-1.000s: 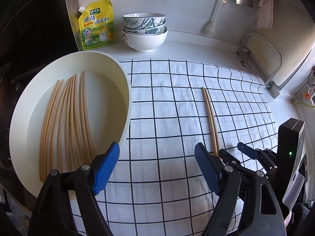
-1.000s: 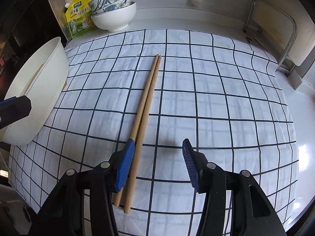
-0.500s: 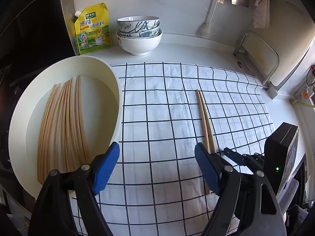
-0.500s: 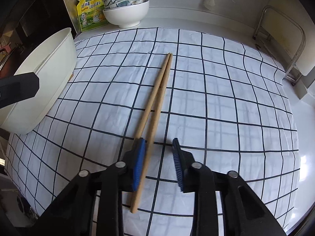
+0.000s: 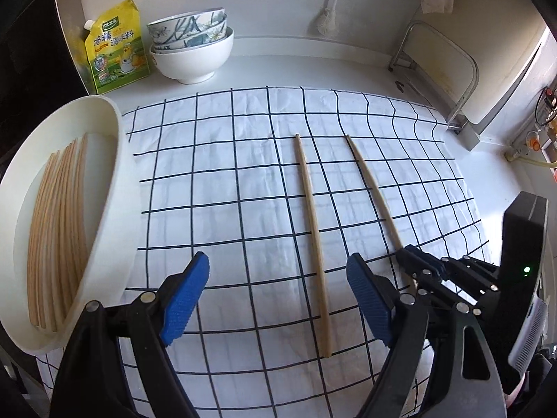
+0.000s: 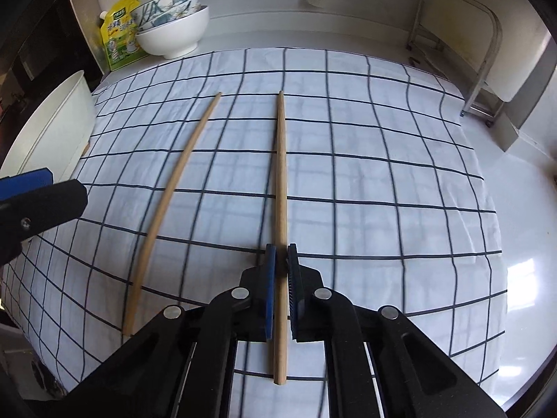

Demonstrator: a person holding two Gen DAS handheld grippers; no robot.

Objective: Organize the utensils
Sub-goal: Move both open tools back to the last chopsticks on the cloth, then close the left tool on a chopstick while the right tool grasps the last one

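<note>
Wooden pair: split since a second ago; one chopstick (image 6: pixel 282 188) pinched by right fingers (image 6: pixel 280 271), the other (image 5: pixel 312 230) left beside it.
Left fingers (image 5: pixel 278 299): spread, empty.
Meaning: tray (image 5: pixel 115 188) transfer is started.

**Bystanders on the surface**

A yellow-green refill pouch (image 5: pixel 116 48) stands at upper left, just beside stacked bowls (image 5: pixel 191 48). A white cloth with a dark grid (image 5: pixel 226 181) covers the surface (image 5: pixel 296 69). A metal rack (image 5: pixel 442 69) sits at upper right.

White cloth (image 5: pixel 222 188), seemingly navy grid.
</note>
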